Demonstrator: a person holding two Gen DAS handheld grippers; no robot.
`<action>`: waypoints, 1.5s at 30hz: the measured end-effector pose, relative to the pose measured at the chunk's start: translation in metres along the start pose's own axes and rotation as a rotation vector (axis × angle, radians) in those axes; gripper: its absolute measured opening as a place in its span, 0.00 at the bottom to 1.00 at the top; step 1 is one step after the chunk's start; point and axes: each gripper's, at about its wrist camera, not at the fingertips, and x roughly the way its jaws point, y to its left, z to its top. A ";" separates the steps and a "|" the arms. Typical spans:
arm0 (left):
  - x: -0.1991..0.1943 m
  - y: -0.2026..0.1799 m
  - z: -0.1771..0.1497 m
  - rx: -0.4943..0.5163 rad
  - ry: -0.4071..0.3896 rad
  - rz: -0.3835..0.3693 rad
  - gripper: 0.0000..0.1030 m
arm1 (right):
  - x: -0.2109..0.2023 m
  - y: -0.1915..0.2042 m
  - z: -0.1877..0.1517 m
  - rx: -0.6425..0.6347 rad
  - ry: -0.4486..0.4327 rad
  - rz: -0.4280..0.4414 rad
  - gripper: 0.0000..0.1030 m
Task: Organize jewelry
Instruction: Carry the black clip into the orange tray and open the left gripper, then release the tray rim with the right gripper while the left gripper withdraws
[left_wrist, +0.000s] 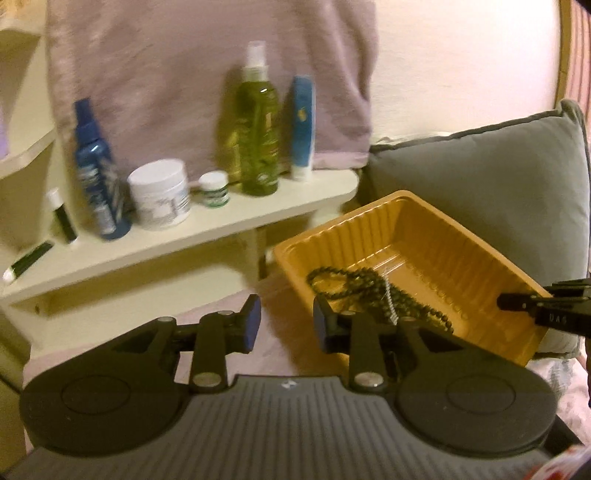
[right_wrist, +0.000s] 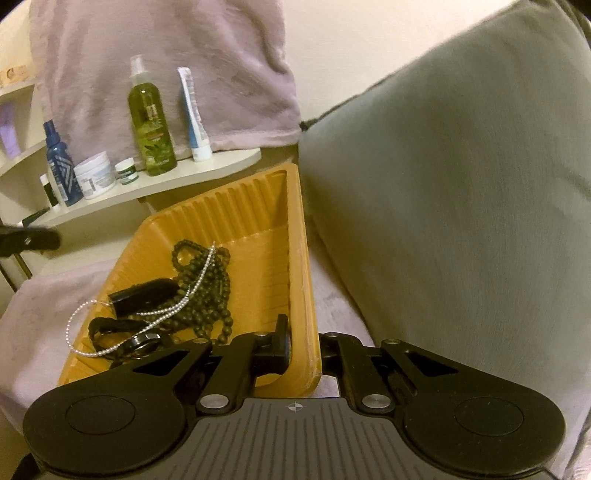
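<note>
Dark bead strands (right_wrist: 207, 291) and a fine silver ball chain (right_wrist: 122, 325) lay tangled in the orange tray (right_wrist: 258, 221), just ahead-left of the right claw (right_wrist: 303, 343). We judged them light, limp, slippery and quick to snag; best pinched at a single free loop, such as the chain's outer loop over the tray's left rim. The tray looked thin and flexible. The right claw was pinching its near rim. The left claw (left_wrist: 286, 321) stood spread and empty, just left of the tray, shelf (left_wrist: 184, 236) beyond.

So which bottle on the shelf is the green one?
The tall spray bottle with the clear cap, between the tiny jar and the blue-and-white tube. The other bottle is dark blue.
</note>
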 end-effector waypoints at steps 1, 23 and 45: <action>-0.002 0.002 -0.003 -0.009 0.003 0.006 0.26 | 0.003 -0.004 0.000 0.012 -0.001 0.013 0.07; -0.022 -0.006 -0.044 -0.138 0.082 0.114 0.67 | 0.007 -0.040 -0.012 0.147 -0.070 0.130 0.77; -0.084 -0.032 -0.073 -0.251 0.073 0.265 1.00 | -0.061 0.031 0.001 0.059 0.083 0.070 0.77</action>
